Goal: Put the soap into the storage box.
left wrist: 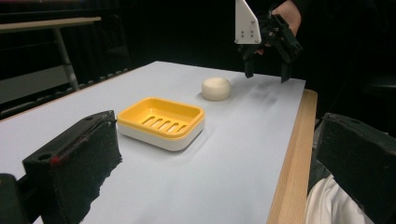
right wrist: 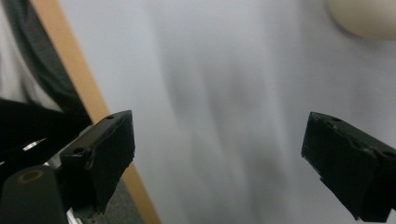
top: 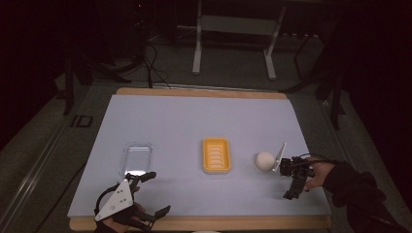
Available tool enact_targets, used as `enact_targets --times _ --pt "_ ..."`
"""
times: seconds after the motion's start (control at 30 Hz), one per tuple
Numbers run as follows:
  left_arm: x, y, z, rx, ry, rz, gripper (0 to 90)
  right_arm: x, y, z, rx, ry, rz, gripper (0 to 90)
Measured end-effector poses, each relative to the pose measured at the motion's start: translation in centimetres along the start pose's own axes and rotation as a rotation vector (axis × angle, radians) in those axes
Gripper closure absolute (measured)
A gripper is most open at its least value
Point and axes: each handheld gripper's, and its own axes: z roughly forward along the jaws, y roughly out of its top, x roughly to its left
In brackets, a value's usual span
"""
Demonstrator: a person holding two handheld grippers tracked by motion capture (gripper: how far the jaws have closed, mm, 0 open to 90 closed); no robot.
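A yellow slotted soap dish sits empty at the middle of the white tabletop. To its right lies a round white soap bar. My right gripper hovers just right of the bar, jaws open and pointed down at bare table, holding nothing. My left gripper is near the front left edge, jaws wide open and empty, facing the dish. A clear plastic lid lies left of the dish.
The white table cover lies on a wooden board whose edge shows at the front. A metal stand and cables are on the dark floor beyond the table.
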Motion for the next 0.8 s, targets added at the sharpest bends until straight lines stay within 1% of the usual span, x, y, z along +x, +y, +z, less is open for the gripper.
enact_targets --times 0.03,0.13,0.27,0.3,0.37,0.6,0.7,0.73,0.77,0.8 --pt "0.0 0.0 0.0 0.000 0.000 0.000 0.1 -0.3 -0.1 0.0 -0.002 0.001 0.004 9.5" --pt "0.0 0.0 0.0 0.000 -0.001 -0.001 0.1 -0.9 -0.3 -0.2 -0.012 -0.016 0.003 9.5" --pt "0.0 0.0 0.0 0.000 -0.001 -0.001 0.1 -1.8 -0.4 -0.5 -0.046 -0.036 -0.004 9.6" --pt "0.0 0.0 0.0 0.000 -0.001 -0.001 0.1 -2.0 -0.4 -0.6 -0.053 -0.034 0.001 9.6" --pt "0.0 0.0 0.0 0.002 -0.004 -0.001 0.1 -2.5 -0.4 -0.7 -0.065 -0.052 0.009 9.6" --pt "0.0 0.0 0.1 0.001 -0.006 -0.001 0.1 -3.8 -0.1 -1.1 -0.135 -0.089 -0.003 9.6" --pt "0.0 0.0 0.1 0.002 -0.008 0.000 0.1 -4.1 0.1 -1.1 -0.180 -0.099 -0.011 9.6" --pt "0.0 0.0 0.1 0.002 -0.009 -0.001 0.1 -4.2 0.2 -1.1 -0.182 -0.101 -0.009 9.6" --pt "0.0 0.0 0.1 0.002 -0.009 0.000 0.1 -4.3 0.3 -1.0 -0.189 -0.106 -0.020 9.6" --pt "0.0 0.0 0.1 0.002 -0.009 0.000 0.1 -4.4 0.4 -0.9 -0.192 -0.111 -0.016 9.6"
